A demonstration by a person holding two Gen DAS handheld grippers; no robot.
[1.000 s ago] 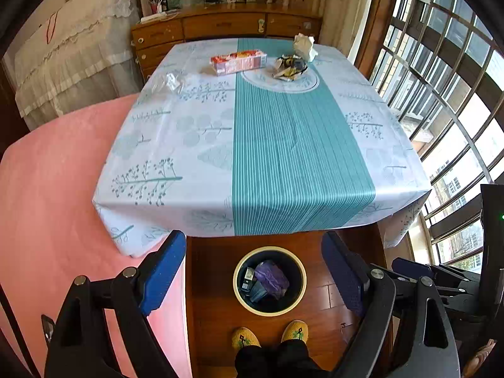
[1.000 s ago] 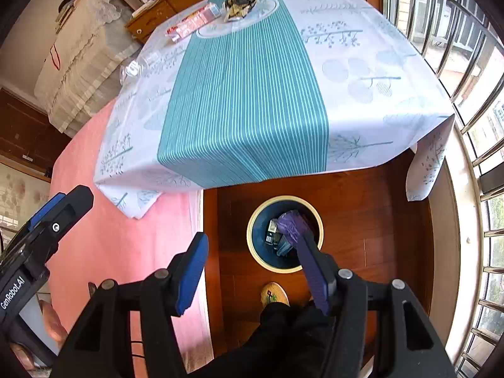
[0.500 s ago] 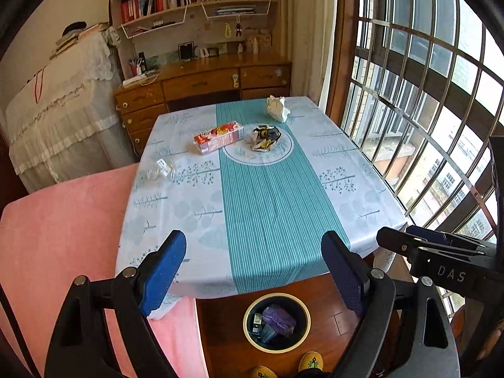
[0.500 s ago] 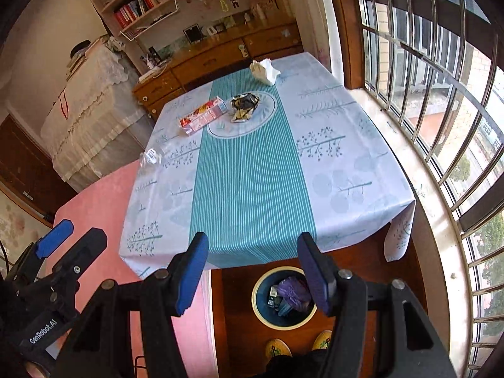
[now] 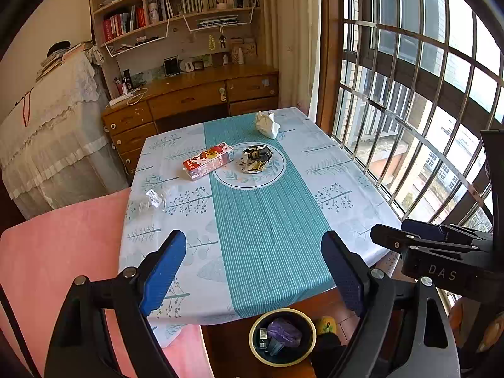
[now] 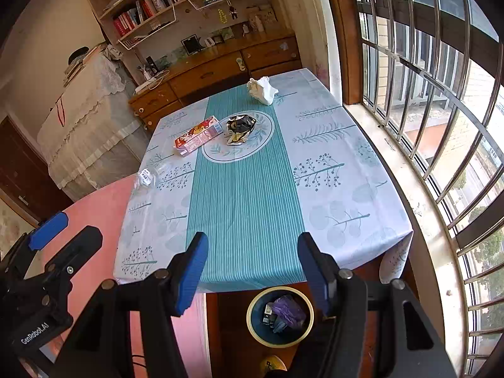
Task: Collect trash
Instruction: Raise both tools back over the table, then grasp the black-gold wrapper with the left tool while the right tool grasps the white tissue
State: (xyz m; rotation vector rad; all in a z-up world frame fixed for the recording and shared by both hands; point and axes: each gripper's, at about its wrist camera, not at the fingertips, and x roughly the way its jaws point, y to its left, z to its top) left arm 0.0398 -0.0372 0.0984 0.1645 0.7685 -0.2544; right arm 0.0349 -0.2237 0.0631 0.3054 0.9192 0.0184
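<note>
Table (image 5: 330, 170): carton (image 5: 208, 161) flat, long axis slanting toward window; both hand-held grippers open, empty.

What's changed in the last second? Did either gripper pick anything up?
Both views tilted up from the bin toward the table. Left gripper and right gripper stayed open and empty. The carton, wrapper and tissue haven't moved.

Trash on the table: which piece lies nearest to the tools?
The clear plastic wrapper with a white label, at the table's left edge; the carton, foil wrapper and tissue lie farther back.
</note>
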